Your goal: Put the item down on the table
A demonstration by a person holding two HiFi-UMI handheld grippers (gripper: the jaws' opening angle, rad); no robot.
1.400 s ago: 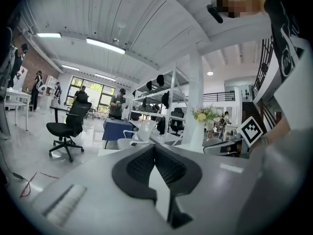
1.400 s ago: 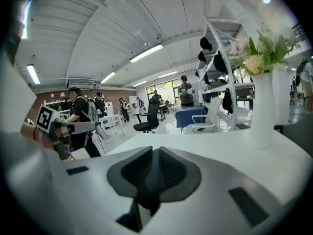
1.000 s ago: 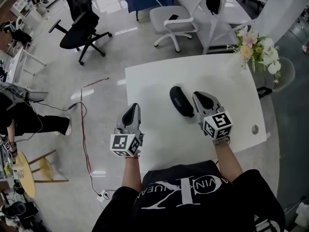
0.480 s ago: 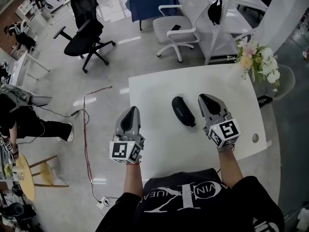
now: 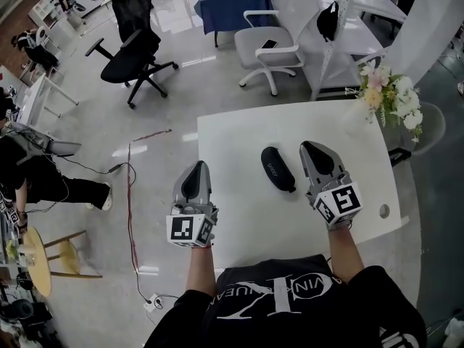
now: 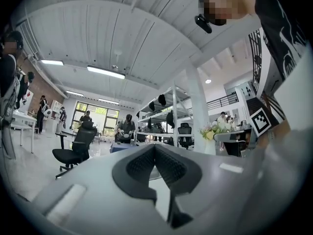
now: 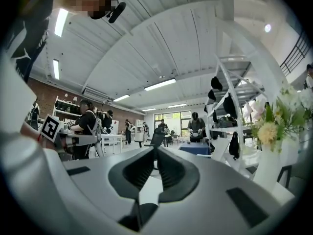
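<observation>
A black oblong case (image 5: 278, 168) lies on the white table (image 5: 239, 136), near its middle. My right gripper (image 5: 312, 148) hovers just right of the case, apart from it, jaws shut with nothing between them. My left gripper (image 5: 196, 167) hangs over the table's left edge, also shut and empty. In the left gripper view the left gripper (image 6: 155, 148) points level out into the room, its dark pads meeting at the tip. The right gripper (image 7: 156, 151) in its own view does the same. Neither gripper view shows the case.
A vase of flowers (image 5: 390, 84) stands at the table's far right corner. A cable hole (image 5: 383, 211) sits near the right front edge. A white chair (image 5: 272, 43), a black office chair (image 5: 134, 31) and a floor cable (image 5: 130, 194) lie beyond and left.
Both grippers have risen a little and stay shut. The black case lies in the same place on the table.
</observation>
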